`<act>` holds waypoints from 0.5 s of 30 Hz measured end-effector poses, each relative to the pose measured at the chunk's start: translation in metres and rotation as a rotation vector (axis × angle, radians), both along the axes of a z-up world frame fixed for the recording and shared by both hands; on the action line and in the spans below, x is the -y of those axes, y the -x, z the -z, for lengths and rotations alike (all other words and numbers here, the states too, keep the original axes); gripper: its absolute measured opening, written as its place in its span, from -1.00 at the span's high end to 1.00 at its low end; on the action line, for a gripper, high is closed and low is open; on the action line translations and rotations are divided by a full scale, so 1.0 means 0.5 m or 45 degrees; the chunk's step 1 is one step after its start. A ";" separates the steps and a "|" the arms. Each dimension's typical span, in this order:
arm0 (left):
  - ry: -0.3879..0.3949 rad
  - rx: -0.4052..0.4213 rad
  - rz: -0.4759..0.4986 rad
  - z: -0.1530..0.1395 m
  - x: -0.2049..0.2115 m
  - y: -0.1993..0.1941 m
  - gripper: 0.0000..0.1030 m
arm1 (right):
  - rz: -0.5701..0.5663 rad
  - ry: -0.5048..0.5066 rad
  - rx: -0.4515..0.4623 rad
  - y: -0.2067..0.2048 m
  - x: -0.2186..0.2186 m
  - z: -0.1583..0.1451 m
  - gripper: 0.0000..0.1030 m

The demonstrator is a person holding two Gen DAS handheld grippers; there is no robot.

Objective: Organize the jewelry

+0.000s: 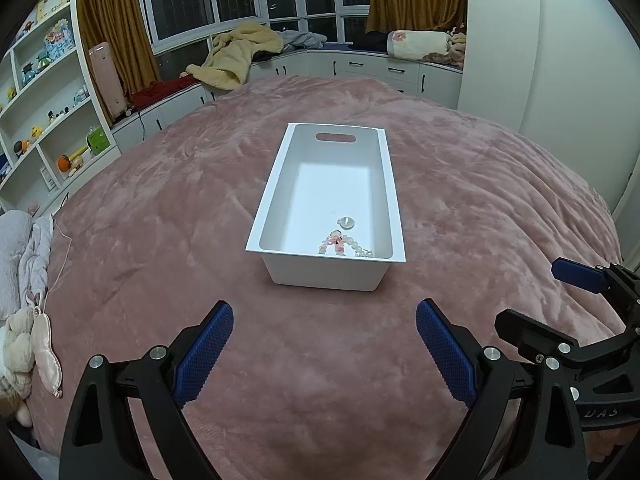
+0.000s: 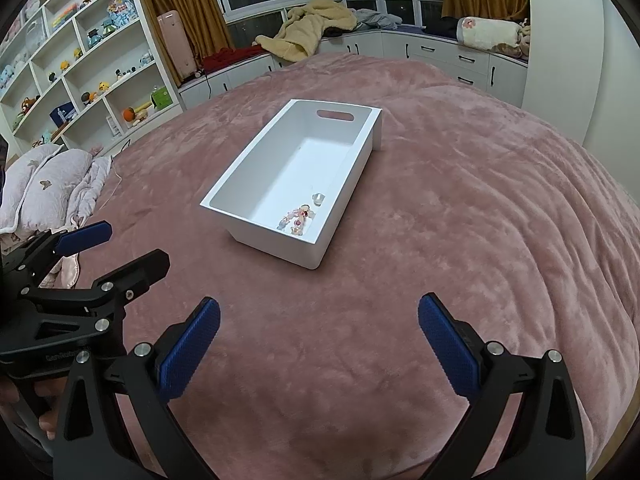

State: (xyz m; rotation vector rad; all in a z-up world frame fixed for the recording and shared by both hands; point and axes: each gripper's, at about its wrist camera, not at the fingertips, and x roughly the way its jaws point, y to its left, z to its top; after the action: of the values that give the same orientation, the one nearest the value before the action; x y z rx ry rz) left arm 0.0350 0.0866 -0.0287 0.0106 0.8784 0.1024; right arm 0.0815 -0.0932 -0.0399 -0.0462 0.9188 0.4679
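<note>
A white plastic bin [image 1: 276, 160] with a handle slot stands on the pink blanket; it also shows in the right wrist view [image 2: 240, 184]. Inside, near its front end, lie a pink and white bead bracelet [image 1: 340, 245] [image 2: 297, 218] and a small round white piece [image 1: 346, 222] [image 2: 318, 198]. My left gripper [image 1: 324, 320] is open and empty, a little in front of the bin. My right gripper [image 2: 319, 316] is open and empty, in front of the bin and to its right. Each gripper shows at the edge of the other's view, the right one [image 1: 536, 296] and the left one [image 2: 132, 246].
The pink blanket [image 1: 160, 220] covers the whole bed. Pillows and a soft toy [image 1: 20, 340] lie at the bed's left edge. White shelves [image 2: 80, 60] stand at the left; a window bench with clothes [image 1: 240, 52] runs along the back.
</note>
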 end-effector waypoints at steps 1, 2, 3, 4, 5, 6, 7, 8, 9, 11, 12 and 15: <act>0.002 0.000 0.002 -0.001 0.000 0.001 -0.82 | 0.005 -0.002 -0.003 0.000 0.001 0.001 -0.90; 0.002 0.000 0.003 -0.002 0.001 0.001 -0.82 | 0.003 -0.003 -0.004 0.000 0.000 0.001 -0.90; -0.003 0.001 0.003 -0.002 0.001 0.001 -0.82 | 0.006 -0.003 -0.005 0.002 0.000 0.002 -0.90; -0.003 0.001 0.004 -0.002 0.001 0.001 -0.82 | 0.009 -0.002 -0.005 0.003 -0.001 0.003 -0.90; 0.002 0.000 0.004 -0.001 0.001 0.001 -0.82 | 0.011 -0.002 -0.005 0.005 -0.002 0.002 -0.90; -0.001 0.000 0.004 -0.002 0.000 0.001 -0.82 | 0.011 -0.002 -0.004 0.005 -0.002 0.002 -0.90; -0.004 0.001 0.000 -0.001 0.002 0.002 -0.82 | 0.011 -0.002 -0.003 0.005 -0.002 0.002 -0.90; -0.006 0.004 -0.002 -0.002 0.002 0.002 -0.82 | 0.011 0.000 -0.003 0.005 -0.002 0.003 -0.90; -0.007 0.004 -0.003 -0.003 0.002 0.002 -0.82 | 0.010 0.001 -0.002 0.005 -0.002 0.003 -0.90; -0.005 0.006 0.000 -0.003 0.002 0.002 -0.82 | 0.014 0.002 -0.001 0.008 -0.005 0.003 -0.90; -0.002 0.005 0.002 -0.004 0.000 0.002 -0.82 | 0.015 0.003 0.004 0.009 -0.006 0.002 -0.90; -0.010 0.017 0.006 -0.008 0.002 0.005 -0.82 | 0.025 -0.002 0.018 0.010 -0.006 -0.006 -0.90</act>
State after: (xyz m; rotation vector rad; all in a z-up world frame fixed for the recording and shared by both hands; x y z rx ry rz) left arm 0.0327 0.0857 -0.0245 0.0196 0.8646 0.1012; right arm 0.0765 -0.0902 -0.0371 -0.0391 0.9040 0.4495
